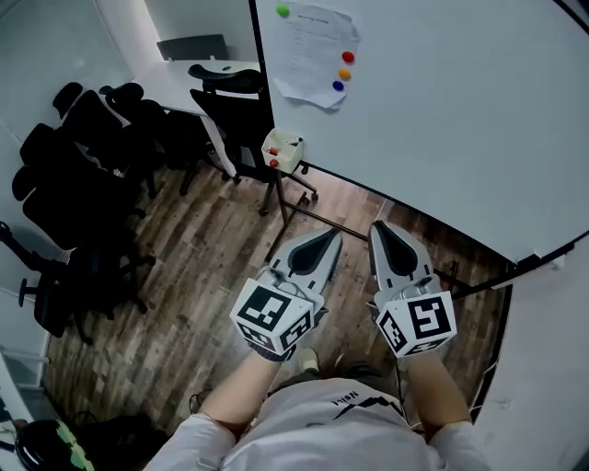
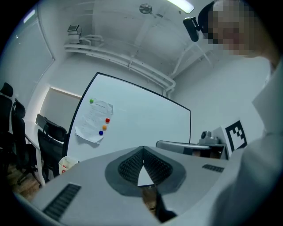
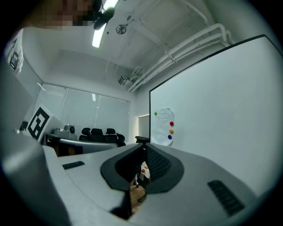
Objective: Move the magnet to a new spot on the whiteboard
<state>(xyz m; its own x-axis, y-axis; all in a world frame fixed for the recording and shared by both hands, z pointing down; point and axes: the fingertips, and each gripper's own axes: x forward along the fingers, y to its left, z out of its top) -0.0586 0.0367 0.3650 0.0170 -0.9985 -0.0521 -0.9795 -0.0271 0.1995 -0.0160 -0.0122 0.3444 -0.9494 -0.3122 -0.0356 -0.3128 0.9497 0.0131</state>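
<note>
1. Your left tool (image 1: 327, 235) is pressed together at the tips with nothing between them. The left gripper view shows only a small bare gap behind the meeting point.
2. Your right tool (image 1: 383, 226) is likewise pressed together and empty.
3. You hold both tools side by side over the wood floor (image 1: 202, 248), aimed toward the lower edge of the whiteboard (image 1: 442, 120). Neither touches it.
4. The magnets are on the whiteboard's upper left, well apart from both tools, pinning a paper (image 1: 311, 51).
5. The green magnet (image 1: 282, 10) sits at the paper's top left corner.
6. The red magnet (image 1: 348, 57), orange magnet (image 1: 344, 74) and blue magnet (image 1: 338, 86) run in a short column down the paper's right side, red on top.
7. A white box (image 1: 282, 150) with small red things in it sits at the board's lower left corner, below the paper.
8. Black chairs (image 1: 74, 184) stand off to the left.
</note>
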